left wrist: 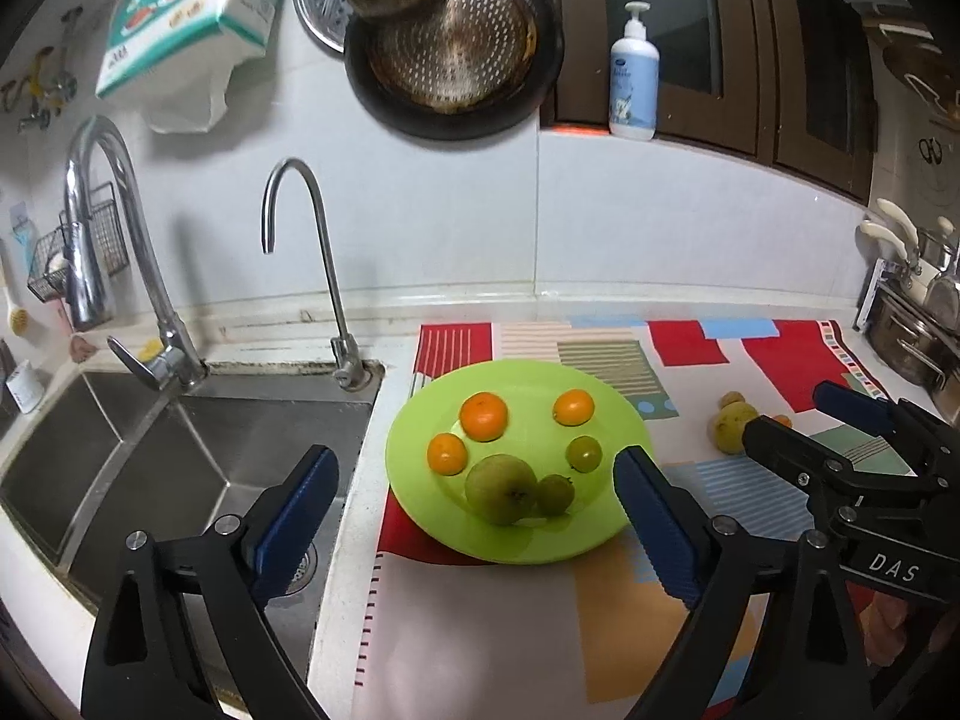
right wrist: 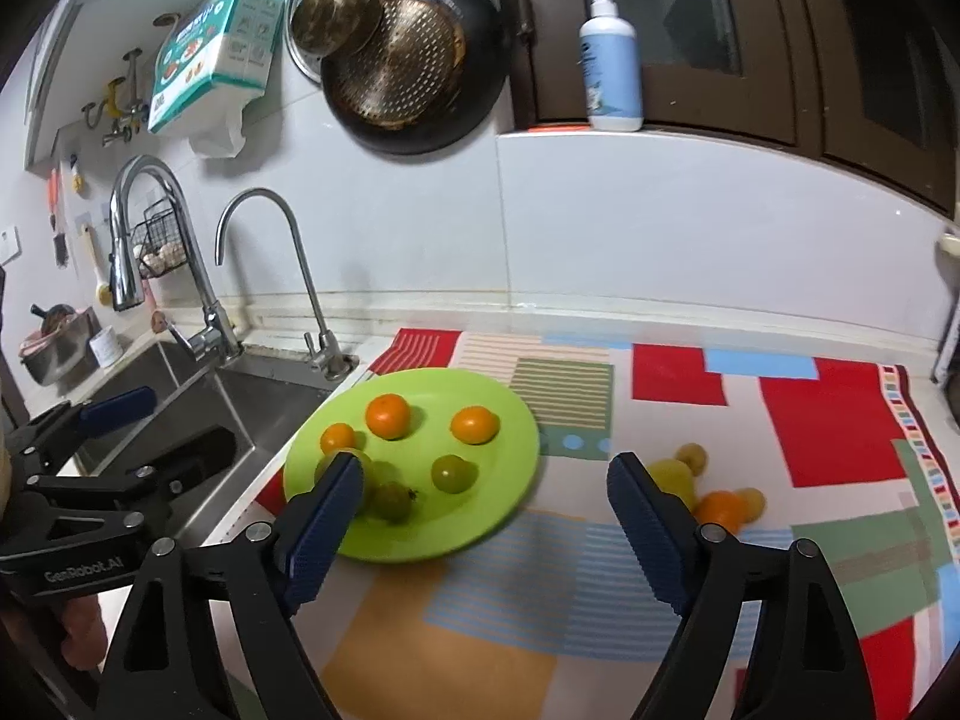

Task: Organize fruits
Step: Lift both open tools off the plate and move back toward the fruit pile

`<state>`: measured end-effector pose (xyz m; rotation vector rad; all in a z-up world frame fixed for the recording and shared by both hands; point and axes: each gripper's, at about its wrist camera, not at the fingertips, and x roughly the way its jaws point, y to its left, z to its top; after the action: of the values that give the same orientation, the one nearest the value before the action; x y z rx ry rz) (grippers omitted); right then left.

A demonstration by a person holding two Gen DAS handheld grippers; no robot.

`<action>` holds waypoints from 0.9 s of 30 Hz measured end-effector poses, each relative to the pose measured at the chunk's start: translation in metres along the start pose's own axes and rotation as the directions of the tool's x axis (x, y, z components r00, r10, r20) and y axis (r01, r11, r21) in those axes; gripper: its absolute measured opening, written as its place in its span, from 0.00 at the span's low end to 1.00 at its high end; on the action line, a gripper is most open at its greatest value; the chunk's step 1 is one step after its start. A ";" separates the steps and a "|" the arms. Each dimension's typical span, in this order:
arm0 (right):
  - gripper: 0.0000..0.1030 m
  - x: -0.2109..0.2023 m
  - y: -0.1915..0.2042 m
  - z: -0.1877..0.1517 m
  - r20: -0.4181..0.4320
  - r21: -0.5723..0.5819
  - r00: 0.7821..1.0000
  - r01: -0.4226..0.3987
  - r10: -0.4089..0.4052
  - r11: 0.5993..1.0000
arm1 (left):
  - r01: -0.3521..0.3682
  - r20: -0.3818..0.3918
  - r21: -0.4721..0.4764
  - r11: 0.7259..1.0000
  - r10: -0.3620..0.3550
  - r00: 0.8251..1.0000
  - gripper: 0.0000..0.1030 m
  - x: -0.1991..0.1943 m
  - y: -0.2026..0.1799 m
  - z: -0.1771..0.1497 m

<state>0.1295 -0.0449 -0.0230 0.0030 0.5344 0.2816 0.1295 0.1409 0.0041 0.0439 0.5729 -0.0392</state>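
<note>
A lime green plate point(left wrist: 420, 456) point(right wrist: 510, 420) sits on the patterned mat beside the sink. It holds three oranges point(left wrist: 483, 416) point(right wrist: 389, 415), a large green pear point(left wrist: 501, 488) and two small green fruits point(left wrist: 584, 453) point(right wrist: 453, 473). Loose fruits lie on the mat to the right: a yellow-green one point(left wrist: 731, 427) point(right wrist: 672, 475), an orange point(right wrist: 720, 510) and small yellow ones point(right wrist: 691, 457). My left gripper point(left wrist: 477, 516) is open and empty, hovering in front of the plate. My right gripper point(right wrist: 486, 510) point(left wrist: 840, 420) is open and empty, between the plate and the loose fruits.
A steel sink point(left wrist: 198, 450) with two faucets point(left wrist: 312, 252) lies left of the plate. Pans point(left wrist: 453, 54) hang on the wall. A soap bottle point(left wrist: 634, 78) stands on the ledge. Pots point(left wrist: 912, 336) sit at far right. The colourful mat point(right wrist: 780, 420) covers the counter.
</note>
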 end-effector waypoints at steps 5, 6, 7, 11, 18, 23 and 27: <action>0.81 -0.019 -0.011 -0.003 0.015 -0.002 1.000 0.017 -0.017 1.000 | 0.008 0.025 0.004 1.000 -0.008 1.000 0.94 -0.014 -0.015 -0.001; 0.82 -0.022 -0.013 -0.004 0.017 -0.003 1.000 0.020 -0.020 1.000 | 0.010 0.028 0.005 1.000 -0.010 1.000 0.94 -0.015 -0.018 -0.001; 0.82 -0.027 -0.016 -0.004 0.022 -0.004 0.999 0.023 -0.023 1.000 | 0.012 0.033 0.007 1.000 -0.012 0.999 0.94 -0.017 -0.022 -0.001; 0.82 -0.040 -0.027 -0.006 0.036 -0.003 0.999 0.040 -0.040 0.999 | 0.021 0.054 0.019 1.000 -0.022 0.998 0.94 -0.024 -0.038 0.000; 0.82 -0.057 -0.050 -0.008 0.055 -0.005 0.996 0.066 -0.065 0.998 | 0.040 0.076 0.026 0.999 -0.041 0.996 0.94 -0.031 -0.063 0.002; 0.82 -0.064 -0.066 -0.007 0.061 -0.013 0.995 0.082 -0.081 0.997 | 0.056 0.086 0.035 0.998 -0.059 0.995 0.95 -0.030 -0.083 0.004; 0.82 -0.067 -0.082 -0.007 0.062 -0.017 0.994 0.089 -0.087 0.996 | 0.072 0.087 0.045 0.996 -0.075 0.993 0.95 -0.028 -0.098 0.005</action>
<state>0.0925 -0.1419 -0.0018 -0.0313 0.4692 0.2001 0.1044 0.0438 0.0207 0.0616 0.4850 -0.1241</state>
